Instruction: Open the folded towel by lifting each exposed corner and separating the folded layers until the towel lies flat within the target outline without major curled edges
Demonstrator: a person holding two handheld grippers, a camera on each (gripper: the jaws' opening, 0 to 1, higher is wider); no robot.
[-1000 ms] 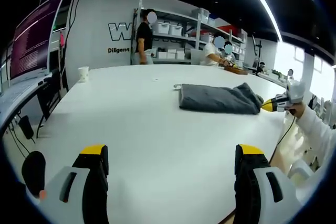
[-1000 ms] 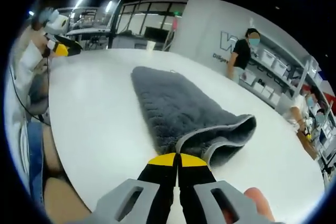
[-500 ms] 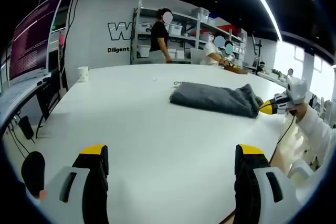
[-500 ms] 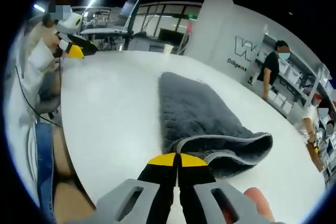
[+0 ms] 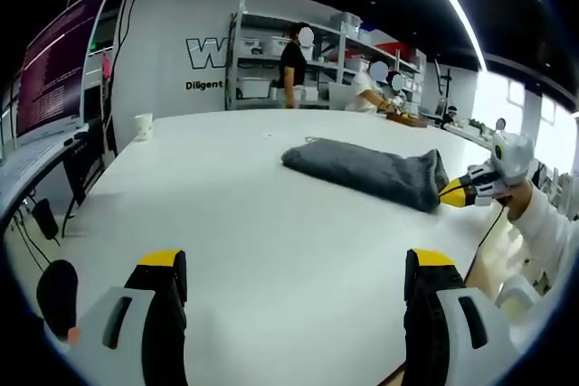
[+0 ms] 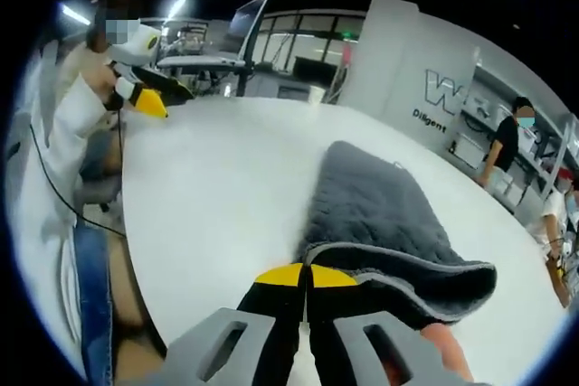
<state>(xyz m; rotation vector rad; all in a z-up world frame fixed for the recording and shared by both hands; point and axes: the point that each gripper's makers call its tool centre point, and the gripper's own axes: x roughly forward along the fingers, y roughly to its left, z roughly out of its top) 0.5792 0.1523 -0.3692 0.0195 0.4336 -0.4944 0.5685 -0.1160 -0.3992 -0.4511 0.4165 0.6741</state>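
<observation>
Right gripper view is showing the right tongs (image 6: pixel 306 275) pinched closed on the near edge of the grey towel (image 6: pixel 380 214), which is lying folded in a long bundle on the white table (image 6: pixel 226 160), its top layer lifted into a curl beside the jaw tips. In the left gripper view the left tongs (image 5: pixel 294 268) are hanging wide open over bare table, well apart from the towel (image 5: pixel 362 167), gripping nothing.

Several things could go wrong from here. The right tongs may be holding more than one layer, so a pull could drag the whole bundle across the smooth table instead of peeling the fold apart. Nothing is pinning the far end, since the left tongs are sitting idle, so the cloth is free to slide or bunch. The raised hem could also roll under itself and leave a curled edge. No target outline is making itself visible on the table, so placement cannot be judged.

The table is large, white and glossy, carrying a small white cup (image 5: pixel 143 127) near its far side. Around it, a big screen (image 5: pixel 59 65) is glowing, shelves with storage bins (image 5: pixel 271 61) are lining the wall with lettering, and people are standing and sitting in the background.
</observation>
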